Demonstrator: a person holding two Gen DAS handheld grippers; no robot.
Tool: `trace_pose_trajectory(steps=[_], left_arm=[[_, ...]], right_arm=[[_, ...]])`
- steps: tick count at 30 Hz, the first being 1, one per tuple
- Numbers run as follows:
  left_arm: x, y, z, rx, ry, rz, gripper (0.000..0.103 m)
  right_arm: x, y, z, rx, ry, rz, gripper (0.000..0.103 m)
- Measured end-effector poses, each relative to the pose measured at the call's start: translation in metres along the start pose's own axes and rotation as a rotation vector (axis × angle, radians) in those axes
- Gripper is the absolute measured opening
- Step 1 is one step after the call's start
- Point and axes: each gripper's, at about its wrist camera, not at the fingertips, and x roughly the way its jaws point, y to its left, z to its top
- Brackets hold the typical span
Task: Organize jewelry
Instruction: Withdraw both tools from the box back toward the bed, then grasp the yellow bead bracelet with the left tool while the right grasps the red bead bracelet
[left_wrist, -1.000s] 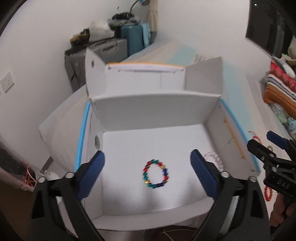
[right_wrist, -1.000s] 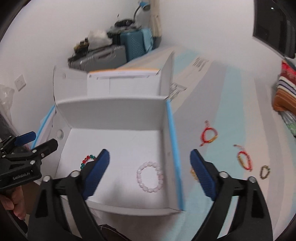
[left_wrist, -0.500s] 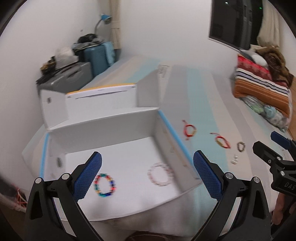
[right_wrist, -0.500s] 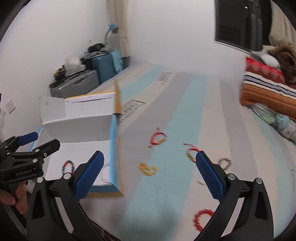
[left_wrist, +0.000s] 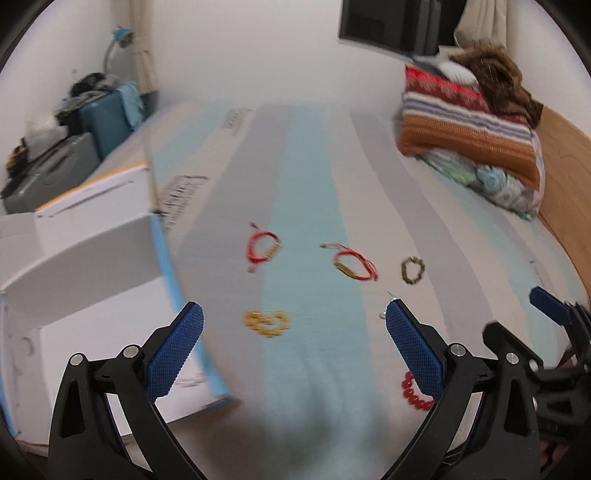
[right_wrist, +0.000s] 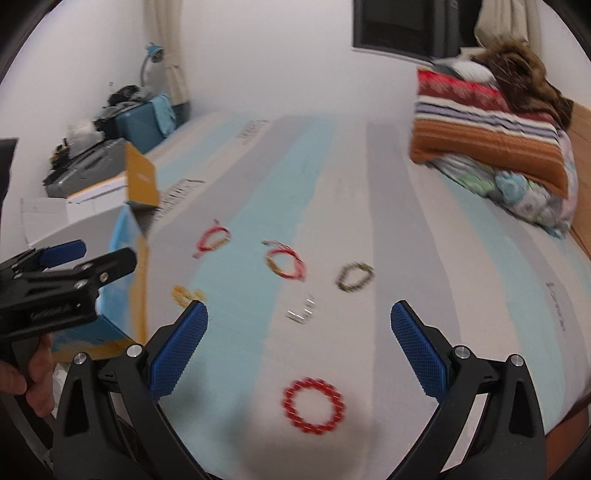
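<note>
Several bracelets lie on the striped bed cover. A red bead bracelet (right_wrist: 314, 405) lies just ahead of my open, empty right gripper (right_wrist: 299, 339); it also shows in the left wrist view (left_wrist: 415, 393). A yellow bead bracelet (left_wrist: 266, 322) lies ahead of my open, empty left gripper (left_wrist: 294, 345). Two red cord bracelets (left_wrist: 263, 246) (left_wrist: 355, 263), a dark bead bracelet (left_wrist: 413, 270) and small silver pieces (right_wrist: 303, 312) lie farther off. The white cardboard box (left_wrist: 92, 280) stands at the left.
Folded striped blankets (left_wrist: 469, 125) are piled at the far right of the bed. Suitcases and clutter (left_wrist: 74, 133) stand beyond the box against the wall. A wooden bed edge (left_wrist: 569, 177) runs along the right.
Both grippers have swung right, away from the box interior with the multicoloured and pink bracelets, and now face the bracelets on the bed cover. Both stay open.
</note>
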Motion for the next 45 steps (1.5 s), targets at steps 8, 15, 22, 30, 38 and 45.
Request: trace_pose_trajectory(steps=[8, 15, 22, 30, 38, 45], left_arm=[[0.088, -0.026, -0.015, 0.004, 0.112, -0.009, 0.097], [0.148, -0.014, -0.038, -0.043, 0.178, 0.031, 0.097], [0.168, -0.007, -0.05, -0.023, 0.136, 0.112, 0.097], [0.173, -0.018, -0.056, 0.011, 0.099, 0.163, 0.089], [0.173, -0.017, -0.055, -0.043, 0.135, 0.122, 0.051], [0.17, -0.011, -0.048, -0.085, 0.168, 0.046, 0.009]], right_arm=[[0.037, -0.043, -0.042, 0.053, 0.099, -0.026, 0.095], [0.079, -0.052, -0.083, 0.076, 0.199, -0.022, 0.095], [0.109, -0.051, -0.11, 0.075, 0.269, -0.016, 0.092], [0.12, -0.048, -0.124, 0.063, 0.281, -0.028, 0.064], [0.118, -0.052, -0.127, 0.072, 0.251, -0.061, 0.023], [0.111, -0.059, -0.124, 0.134, 0.219, -0.056, 0.013]])
